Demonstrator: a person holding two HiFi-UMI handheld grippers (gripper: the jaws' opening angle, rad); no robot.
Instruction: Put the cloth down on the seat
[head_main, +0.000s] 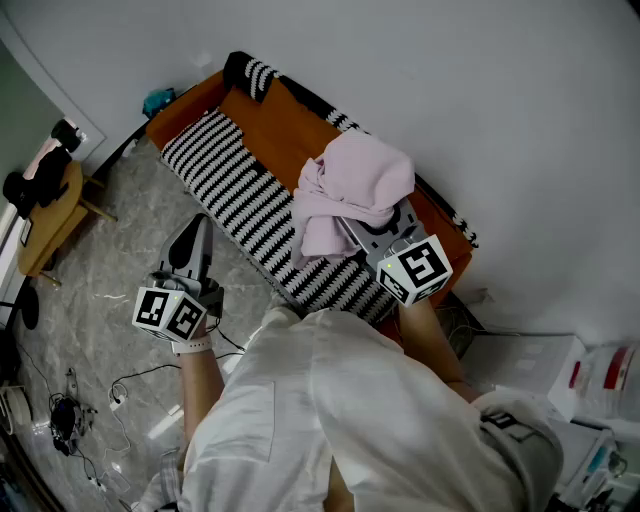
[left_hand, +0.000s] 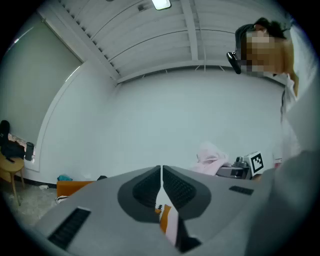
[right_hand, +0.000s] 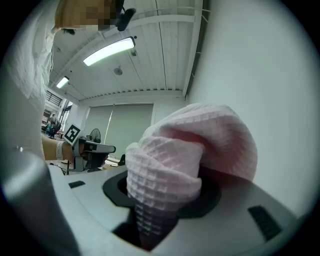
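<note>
A pink waffle-weave cloth (head_main: 350, 190) hangs bunched in the air over the sofa's black-and-white striped seat (head_main: 225, 190), apart from it. My right gripper (head_main: 372, 228) is shut on the cloth; in the right gripper view the cloth (right_hand: 175, 165) fills the space between the jaws of the right gripper (right_hand: 165, 200) and drapes over them. My left gripper (head_main: 200, 228) hovers over the floor in front of the sofa. In its own view the left gripper (left_hand: 161, 172) has its pads together with nothing between them. The cloth (left_hand: 212, 155) shows beyond it to the right.
The orange backrest (head_main: 280, 130) runs along the white wall. A wooden chair (head_main: 50, 215) with dark things on it stands at far left. Cables (head_main: 70, 410) litter the marble floor. White boxes (head_main: 590, 380) sit at lower right. A teal object (head_main: 158, 100) lies at the sofa's far end.
</note>
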